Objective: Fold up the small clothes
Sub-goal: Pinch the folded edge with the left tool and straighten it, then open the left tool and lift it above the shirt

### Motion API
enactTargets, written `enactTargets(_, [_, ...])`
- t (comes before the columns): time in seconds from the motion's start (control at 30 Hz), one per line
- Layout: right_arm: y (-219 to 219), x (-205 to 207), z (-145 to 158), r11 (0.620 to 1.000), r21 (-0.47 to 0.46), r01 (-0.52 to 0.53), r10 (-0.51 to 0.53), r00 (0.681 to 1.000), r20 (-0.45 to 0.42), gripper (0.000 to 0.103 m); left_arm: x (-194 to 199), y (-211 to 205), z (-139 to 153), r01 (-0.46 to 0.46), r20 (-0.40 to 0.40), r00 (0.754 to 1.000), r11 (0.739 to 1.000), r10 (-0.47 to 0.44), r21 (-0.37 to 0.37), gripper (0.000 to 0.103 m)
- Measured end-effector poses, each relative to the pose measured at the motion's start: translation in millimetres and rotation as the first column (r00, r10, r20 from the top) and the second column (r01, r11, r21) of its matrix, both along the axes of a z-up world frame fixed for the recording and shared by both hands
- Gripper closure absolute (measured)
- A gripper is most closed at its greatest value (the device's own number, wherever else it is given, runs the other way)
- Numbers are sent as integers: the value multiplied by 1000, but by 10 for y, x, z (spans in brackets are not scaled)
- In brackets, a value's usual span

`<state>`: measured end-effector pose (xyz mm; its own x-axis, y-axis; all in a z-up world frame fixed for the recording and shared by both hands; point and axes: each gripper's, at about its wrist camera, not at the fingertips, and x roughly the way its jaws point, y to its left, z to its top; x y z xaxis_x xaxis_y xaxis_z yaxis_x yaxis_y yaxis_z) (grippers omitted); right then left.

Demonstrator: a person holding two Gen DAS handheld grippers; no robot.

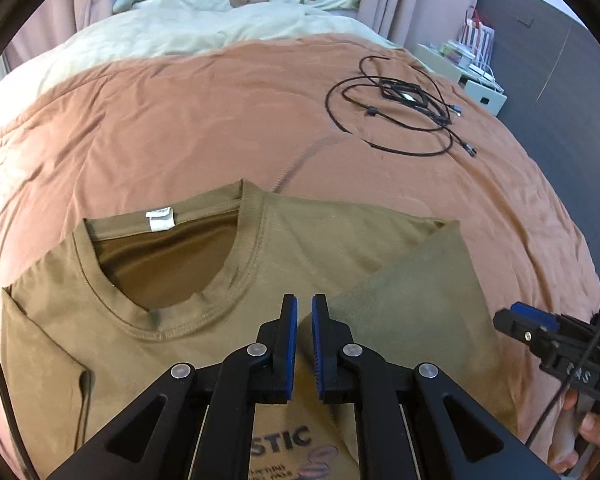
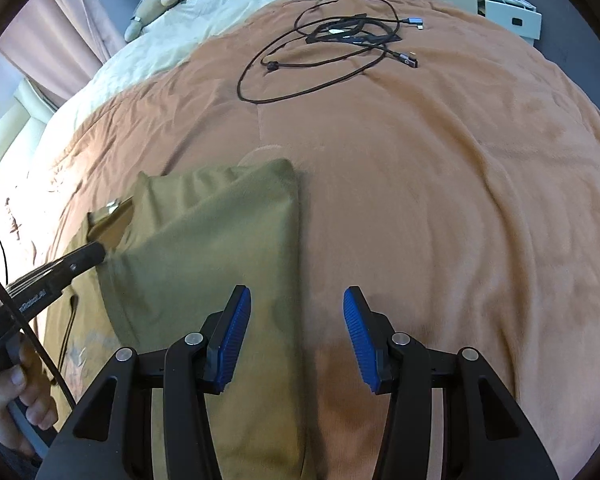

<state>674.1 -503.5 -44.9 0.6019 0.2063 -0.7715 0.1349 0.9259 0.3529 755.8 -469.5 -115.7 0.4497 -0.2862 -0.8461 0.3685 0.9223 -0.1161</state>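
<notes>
T-shirt (image 1: 140,344), olive and face up with its collar toward the far side, lies on the near part of the brown blanket (image 1: 220,120). Its right side panel (image 2: 220,248) is already turned in over the chest, so you look to be partway through the first lengthwise fold.

Your left gripper (image 1: 304,312) is clenched: its blue pads stand nearly together just below the collar. Whether a thin layer of cloth sits between them cannot be told from either view. Your right gripper (image 2: 296,320) is released, jaws apart and holding nothing, hovering over the right edge of the folded panel where it meets the blanket.

Next, you probably need to lay that panel flat and square its edge, then take the left sleeve (image 1: 40,320) across in the same way.

A loose tangle of black cables (image 1: 400,108) lies well apart on the far right of the blanket, clear of the work. A thin black cord (image 2: 68,340) trails across the shirt's near left part and could snag the left fold.
</notes>
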Motion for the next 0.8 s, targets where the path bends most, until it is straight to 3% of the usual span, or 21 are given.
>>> enactTargets(0.07, [5, 104, -34, 1000, -3, 5, -5, 1000, -4, 57, 38, 7, -61, 11, -13, 1000, 1000, -12, -17, 95])
enactTargets(0.13, [13, 205, -63, 1000, -20, 14, -14, 1000, -8, 57, 56, -13, -128, 29, -29, 999, 999, -30, -24, 87])
enactTargets(0.4, [47, 638, -165, 997, -73, 27, -28, 999, -19, 57, 111, -53, -483, 55, -50, 997, 996, -51, 65, 85])
enactTargets(0.67, [193, 1010, -177, 975, -220, 34, -37, 999, -10, 57, 105, -28, -530, 69, -41, 997, 995, -66, 78, 84])
enactTargets(0.8, [231, 1010, -116, 968, -241, 67, -71, 997, -8, 57, 98, -4, -499, 44, -41, 998, 997, -41, 63, 84])
